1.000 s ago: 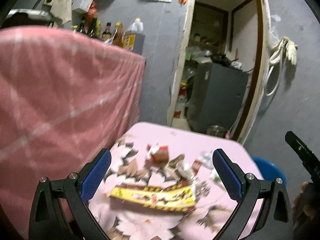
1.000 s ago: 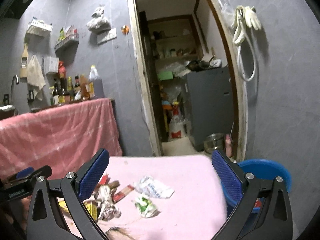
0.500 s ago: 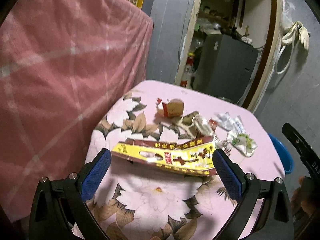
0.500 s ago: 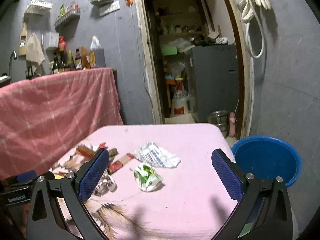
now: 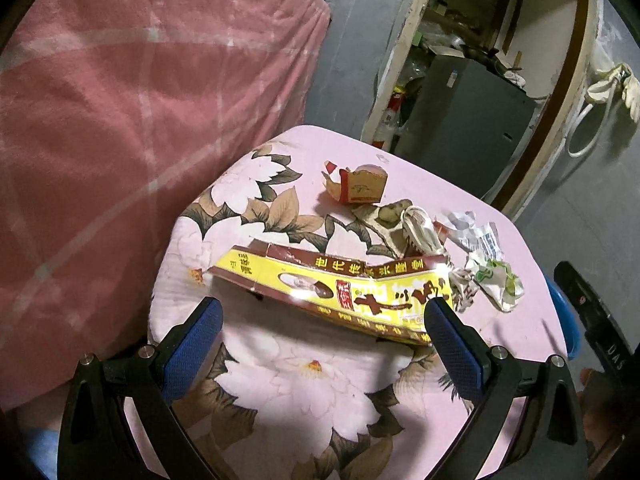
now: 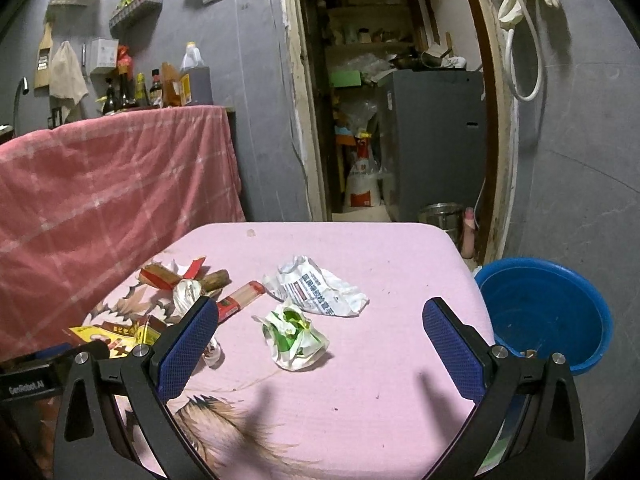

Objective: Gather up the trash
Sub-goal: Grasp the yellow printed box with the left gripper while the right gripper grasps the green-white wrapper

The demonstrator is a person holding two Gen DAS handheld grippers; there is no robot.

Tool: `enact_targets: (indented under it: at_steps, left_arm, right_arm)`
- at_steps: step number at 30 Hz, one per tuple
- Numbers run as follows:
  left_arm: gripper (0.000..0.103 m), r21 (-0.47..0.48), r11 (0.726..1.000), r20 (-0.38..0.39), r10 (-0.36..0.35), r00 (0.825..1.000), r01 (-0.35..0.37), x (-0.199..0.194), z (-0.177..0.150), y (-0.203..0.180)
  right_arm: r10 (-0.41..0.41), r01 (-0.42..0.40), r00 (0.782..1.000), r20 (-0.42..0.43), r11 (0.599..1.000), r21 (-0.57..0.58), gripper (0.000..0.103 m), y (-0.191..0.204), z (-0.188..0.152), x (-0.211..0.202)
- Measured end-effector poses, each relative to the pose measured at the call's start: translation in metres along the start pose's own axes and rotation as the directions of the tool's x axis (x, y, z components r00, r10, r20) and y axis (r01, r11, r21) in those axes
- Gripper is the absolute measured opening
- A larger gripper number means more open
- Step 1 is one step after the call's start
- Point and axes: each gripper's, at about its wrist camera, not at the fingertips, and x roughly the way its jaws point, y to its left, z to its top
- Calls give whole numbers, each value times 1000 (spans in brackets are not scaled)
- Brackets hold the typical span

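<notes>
The pink cloth-covered table with a brown-and-white flower print [image 5: 320,380] is the biggest thing before me, and every piece of trash I can see lies on it, so I judge the collecting barely begun. The round blue plastic basin [image 6: 548,312] stands on the floor just beside the table's right corner; it looks nearly empty, with only a small scrap or two at its near rim, and I take it for the place the trash should go.

Of the trash, the long flattened yellow-and-brown cardboard box with printed characters [image 5: 332,288] is largest, lying across the table just ahead of my left gripper [image 5: 320,344]. Next comes the crumpled white printed paper wrapper [image 6: 316,286], then the small torn brown-and-red carton [image 5: 360,188] near the far edge, then the crushed green-and-white wrapper ball [image 6: 294,334]. Smaller bits lie between them: a twisted whitish plastic bag [image 5: 420,232], a thin red-and-tan strip of packaging [image 6: 240,298] and a short brown stick-like piece [image 6: 214,280].

My left jaws stand spread wide with nothing between them, above the table on the near side of the long box. My right gripper [image 6: 320,344] is likewise wide apart and empty, hovering with the green-and-white ball just ahead of its tips.

All the pieces I count remain to be lifted and dropped into the basin.
</notes>
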Motion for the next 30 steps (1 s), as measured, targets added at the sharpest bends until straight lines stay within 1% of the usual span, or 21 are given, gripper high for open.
enact_targets:
  at_steps: [2,4,6,7,8,9,10,13,17,19,25,28,30]
  left_arm:
    - [88,-12,1000,-5,-10,1000,10,1,1,0]
    - [75,-27,999,-31,-21,999,20,6,3,0]
    - [66,-42,999,-58,-35,998,33,11,4,0]
    - [65,-45,998,-69,-38,997,35,14,5,-1]
    - [65,-41,999,-58,-30,998,27,13,6,-3]
    - [62,-38,999,-55,-41,998,39,13,7,-4]
    - [57,-34,999,-56,-41,998,39,13,9,-5]
    - [47,-38,999,-66,-30,997,27,17,15,-8]
    - [39,-71,997,-79,-34,996,28,22,22,-5]
    - [34,-75,997,-85,-38,996,32,25,25,-5]
    - [30,-94,993,-111,-85,990,74,32,28,-5]
    - [29,-94,991,-121,-108,987,97,33,29,-6]
    - [28,-94,989,-128,-125,984,113,35,31,-6]
  right_arm:
    - [1,-1,1000,-9,1000,-4,102,0,0,3]
    - [4,-4,1000,-20,1000,-8,101,0,-1,7]
    - [6,-7,999,-36,1000,-13,99,0,-1,12]
    - [8,-9,999,-43,1000,-15,99,0,-1,13]
    - [11,-12,999,-51,1000,-16,98,0,-1,15]
    - [13,-14,998,-57,1000,-17,97,0,-1,17]
    - [15,-16,998,-62,1000,-18,97,0,-2,18]
    - [20,-21,997,-81,1000,-21,94,0,-2,24]
    - [27,-30,994,-107,999,-28,87,0,-3,32]
    - [31,-35,992,-121,999,-33,86,0,-3,36]
    - [49,-57,986,-162,997,-42,82,2,-5,48]
    - [55,-64,981,-186,997,-44,76,3,-7,54]
    - [59,-70,977,-207,997,-45,70,3,-9,59]
